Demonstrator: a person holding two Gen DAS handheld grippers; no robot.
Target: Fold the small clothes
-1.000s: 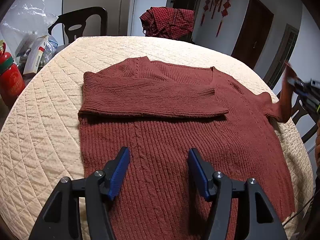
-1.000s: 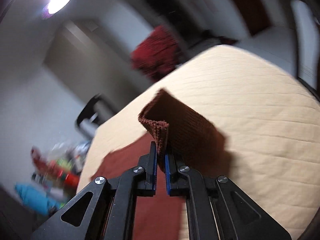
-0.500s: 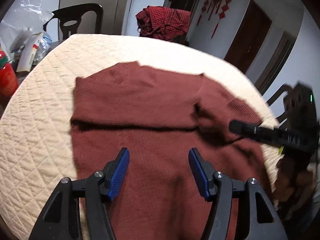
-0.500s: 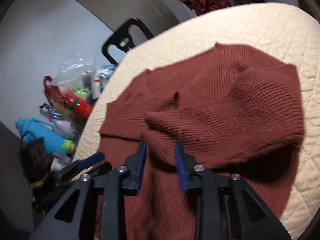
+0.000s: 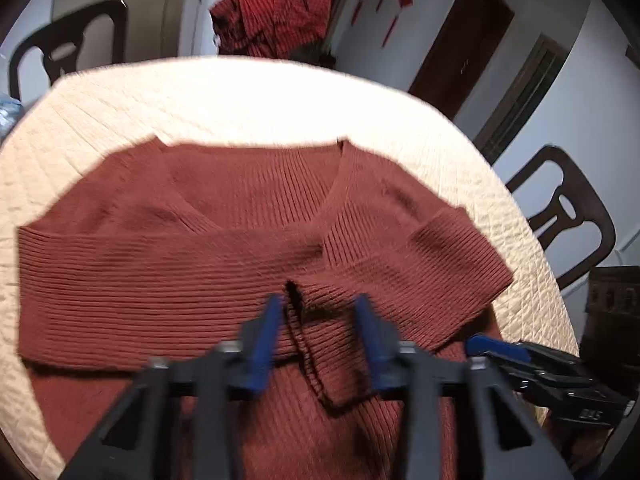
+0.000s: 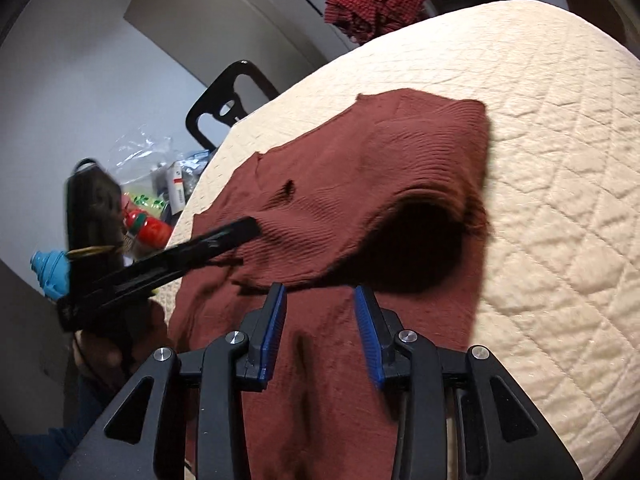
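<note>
A rust-red knit sweater [image 5: 248, 216] lies flat on the cream quilted table [image 5: 240, 96], with both sleeves folded across its chest. The right sleeve's cuff [image 5: 316, 360] lies just in front of my left gripper [image 5: 318, 324], which is open and empty low over the sweater's middle. My right gripper [image 6: 320, 316] is open and empty over the sweater's right side [image 6: 360, 200], below the raised fold of the right sleeve [image 6: 440, 184]. The left gripper also shows in the right wrist view [image 6: 240, 229], and the right gripper at the lower right of the left wrist view [image 5: 488, 346].
A red plaid garment [image 5: 272, 20] hangs over a chair at the far side. Dark chairs stand at the back left [image 5: 68, 40] and right [image 5: 568, 216]. Bottles and bags [image 6: 152, 208] crowd a surface left of the table. The table edge [image 6: 580, 380] curves close on the right.
My right gripper carried the right sleeve over the chest, opened and let it go, then drew back. My left gripper moved forward over the sweater toward the dropped cuff.
</note>
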